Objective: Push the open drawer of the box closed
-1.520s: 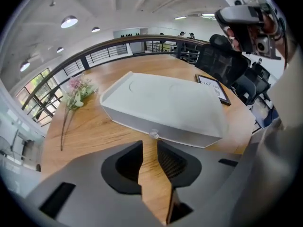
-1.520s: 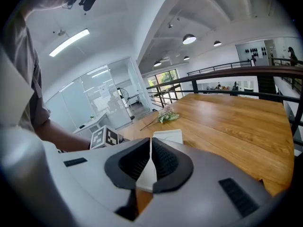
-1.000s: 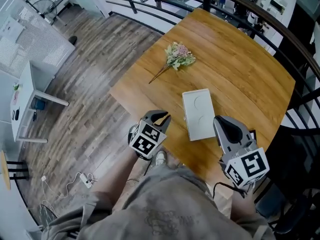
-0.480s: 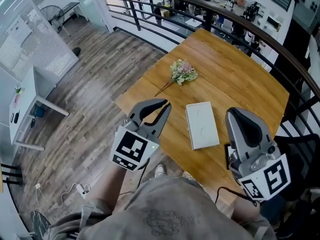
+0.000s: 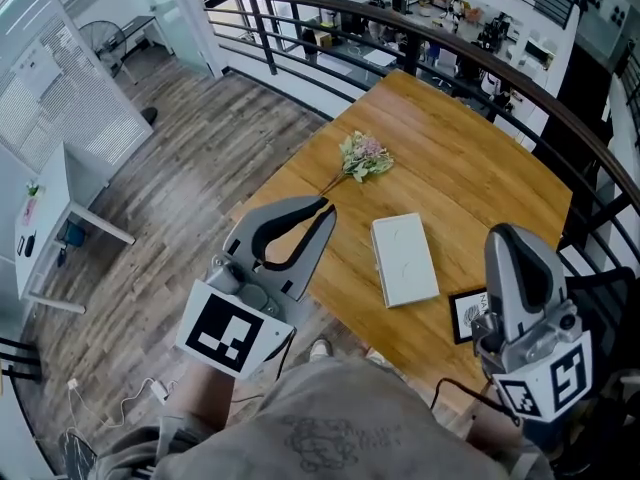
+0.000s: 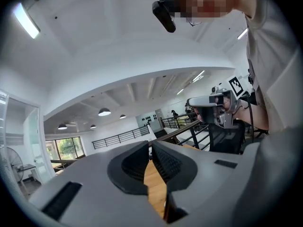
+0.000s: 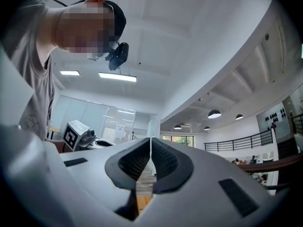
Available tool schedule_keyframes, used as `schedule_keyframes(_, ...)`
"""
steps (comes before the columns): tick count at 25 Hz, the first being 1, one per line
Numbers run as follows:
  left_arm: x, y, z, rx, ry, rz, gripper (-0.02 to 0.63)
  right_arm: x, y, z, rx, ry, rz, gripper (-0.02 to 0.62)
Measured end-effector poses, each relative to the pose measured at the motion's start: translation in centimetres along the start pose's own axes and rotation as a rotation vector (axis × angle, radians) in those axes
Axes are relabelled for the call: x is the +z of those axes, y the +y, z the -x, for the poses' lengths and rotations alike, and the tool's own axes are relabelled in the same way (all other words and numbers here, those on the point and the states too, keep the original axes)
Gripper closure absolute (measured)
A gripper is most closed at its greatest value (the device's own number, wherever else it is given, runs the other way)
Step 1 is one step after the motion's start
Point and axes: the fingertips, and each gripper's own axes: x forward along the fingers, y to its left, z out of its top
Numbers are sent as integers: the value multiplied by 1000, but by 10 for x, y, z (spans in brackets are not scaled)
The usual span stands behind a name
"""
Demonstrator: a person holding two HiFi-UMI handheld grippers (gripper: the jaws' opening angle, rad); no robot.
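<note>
Currently pre-approach: left claw (image 5: 324, 206) just narrowed to slit, right claw (image 5: 513, 233) pinched together, both empty; white box (image 5: 404, 259) below, between them. Next, likely: descend to drawer front, push.

Left gripper (image 5: 325, 208), 8 o'clock: jaws just closing, tips together, empty. Right gripper (image 5: 517, 240), 4 o'clock: jaws together, empty.

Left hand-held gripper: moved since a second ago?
Yes. The left hand-held gripper rose toward the head camera: it looms larger beside the flat white rectangular box. Its jaws have just been closing, with nothing between them.
</note>
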Motion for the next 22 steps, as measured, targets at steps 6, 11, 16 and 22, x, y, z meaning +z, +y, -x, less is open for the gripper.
schedule_keyframes(6,-9,-8,8,-24,-11,8,577,-35,16,-3,63,115,-3,558)
schedule_keyframes(11,-32,-15,5,-39,30,-4,577,-73,24,-3,75,197,-64,558)
schedule_keyframes(16,-65,-21,5,-47,90,3,577,-113,31,1,76,316,-66,558)
schedule_keyframes(22,-91,-26,10,-42,134,42,577,-130,32,4,70,369,-73,558)
